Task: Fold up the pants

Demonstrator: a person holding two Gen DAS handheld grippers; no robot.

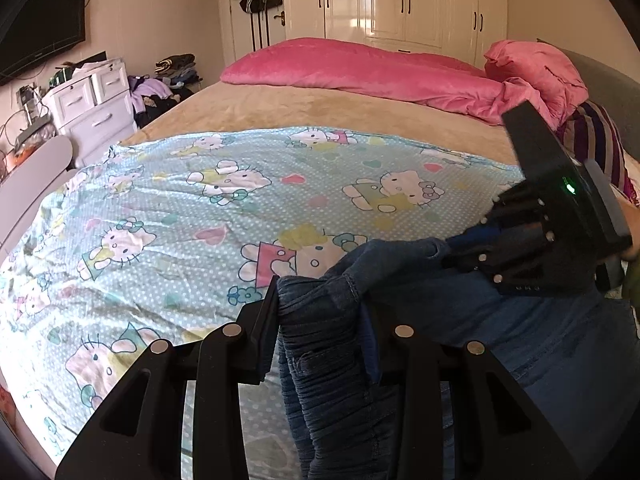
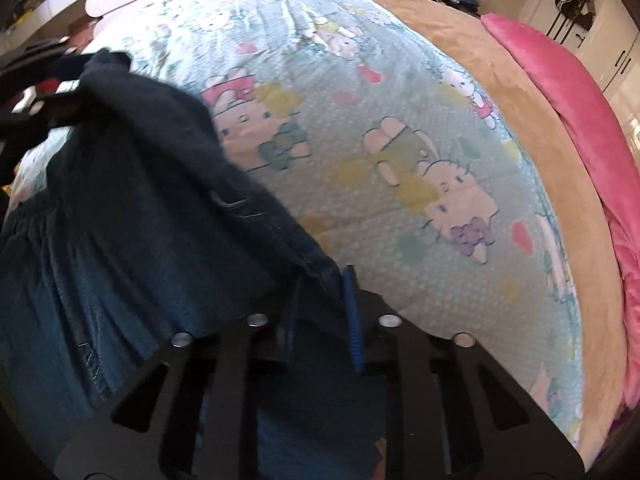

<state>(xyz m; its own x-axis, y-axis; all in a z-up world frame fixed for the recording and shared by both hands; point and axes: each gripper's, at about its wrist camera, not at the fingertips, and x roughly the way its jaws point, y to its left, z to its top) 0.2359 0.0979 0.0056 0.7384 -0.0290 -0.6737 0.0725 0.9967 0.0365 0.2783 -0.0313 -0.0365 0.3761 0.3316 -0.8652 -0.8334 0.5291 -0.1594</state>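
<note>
- Two claws grip one pair of dark blue denim pants at the near edge of a bed.
- Left claw: its jaws are clamped on a bunched, gathered part of the pants, which looks like the elastic waistband; the fabric fills the gap between the fingers and hangs down past them.
- Right claw: its jaws are closed on a stitched hem edge of the pants; in its own view, blurred, the cloth runs up and to the left from the blue pad, away from the fingers.
- In the left wrist view the right claw comes in from the right, tilted downward, its tips buried in a raised fold of the denim, just beside the left claw's grip.
- The pants lie over a light blue sheet with cartoon cats, spread on the near half of the bed.
- Beyond the sheet, the beige cover is bare, then a pink blanket lies along the far side.
- A white wardrobe stands behind the bed.
</note>
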